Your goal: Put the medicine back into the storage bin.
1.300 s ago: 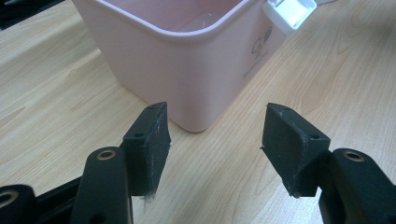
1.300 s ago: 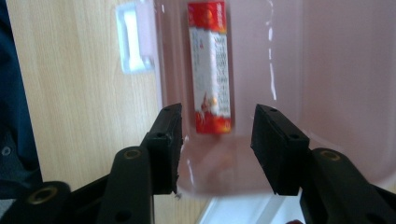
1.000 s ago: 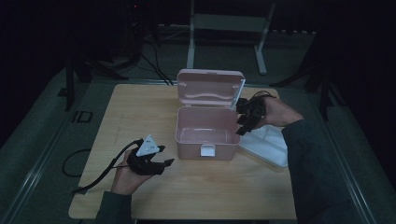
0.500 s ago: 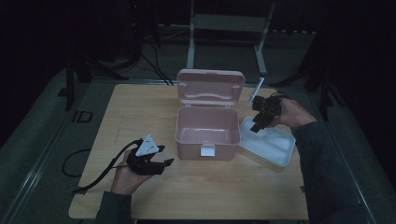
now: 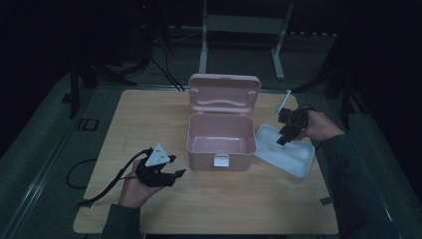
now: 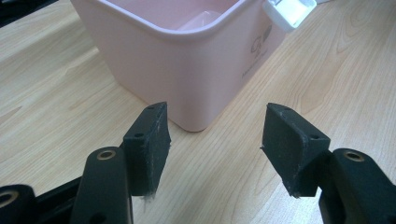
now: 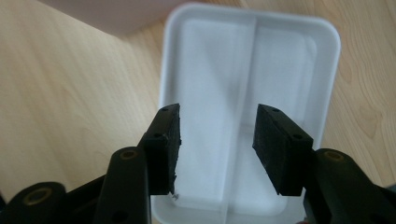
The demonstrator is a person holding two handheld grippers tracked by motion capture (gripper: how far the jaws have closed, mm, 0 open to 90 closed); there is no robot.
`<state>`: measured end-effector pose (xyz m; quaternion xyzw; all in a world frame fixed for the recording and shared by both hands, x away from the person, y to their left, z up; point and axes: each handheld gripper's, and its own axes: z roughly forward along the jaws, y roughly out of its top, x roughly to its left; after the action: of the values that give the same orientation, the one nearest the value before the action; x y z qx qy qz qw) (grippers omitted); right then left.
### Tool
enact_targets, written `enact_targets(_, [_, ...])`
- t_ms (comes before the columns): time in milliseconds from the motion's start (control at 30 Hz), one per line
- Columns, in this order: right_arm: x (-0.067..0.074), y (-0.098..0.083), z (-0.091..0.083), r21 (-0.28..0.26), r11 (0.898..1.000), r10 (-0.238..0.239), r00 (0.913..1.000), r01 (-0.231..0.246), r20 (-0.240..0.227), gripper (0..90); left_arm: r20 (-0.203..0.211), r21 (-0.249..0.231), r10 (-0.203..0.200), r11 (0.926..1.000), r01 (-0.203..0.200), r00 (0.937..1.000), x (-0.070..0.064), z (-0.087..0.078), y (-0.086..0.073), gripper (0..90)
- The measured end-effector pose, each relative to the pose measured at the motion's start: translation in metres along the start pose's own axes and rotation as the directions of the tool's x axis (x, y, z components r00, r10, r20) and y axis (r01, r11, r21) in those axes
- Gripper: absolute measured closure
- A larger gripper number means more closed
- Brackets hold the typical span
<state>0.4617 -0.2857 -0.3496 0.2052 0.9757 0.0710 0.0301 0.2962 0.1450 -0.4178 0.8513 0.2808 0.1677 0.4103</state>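
A pink box (image 5: 219,155) stands mid-table, its lid (image 5: 224,92) tipped up at the back and its inside bare; a white latch (image 5: 221,160) hangs on the front wall. Right of it lies a white tray (image 5: 284,167) with a ridge down its middle. My right gripper (image 5: 280,139) hovers over the tray's far end, open, nothing between its jaws; in the right gripper view the tray (image 7: 285,51) lies just beyond the right gripper (image 7: 217,135). My left gripper (image 5: 176,166) rests at the front left, open and empty. In the left gripper view the left gripper (image 6: 215,135) faces the box's corner (image 6: 187,74).
The wooden table (image 5: 149,114) has bare room to the left of the box and along its front edge. A black cable (image 5: 104,186) trails from the left gripper off the table's left front. Dark floor and a metal stand (image 5: 204,40) lie behind.
The right hand has carried its gripper rightwards from the box's right edge and down, to just above the white tray. The left hand and its gripper have stayed put.
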Motion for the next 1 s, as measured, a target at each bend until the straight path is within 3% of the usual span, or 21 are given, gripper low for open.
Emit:
enact_targets(200, [-0.009,-0.012,0.018,0.029,0.999,0.023,0.9997,-0.024,0.011,55.4,-0.001,0.002,0.002,1.0000,-0.002,1.0000,0.000,0.000,0.000,40.8])
enact_targets(400, [-0.018,-0.022,0.036,0.057,0.997,0.045,0.9987,-0.047,0.023,65.8,-0.001,0.002,0.001,1.0000,-0.001,1.0000,0.000,0.000,0.000,40.8])
enact_targets(1000, [-0.029,-0.034,0.080,0.134,0.988,0.077,0.9969,-0.078,0.016,73.7,-0.003,0.001,0.002,1.0000,-0.002,1.0000,0.000,0.000,0.000,40.8])
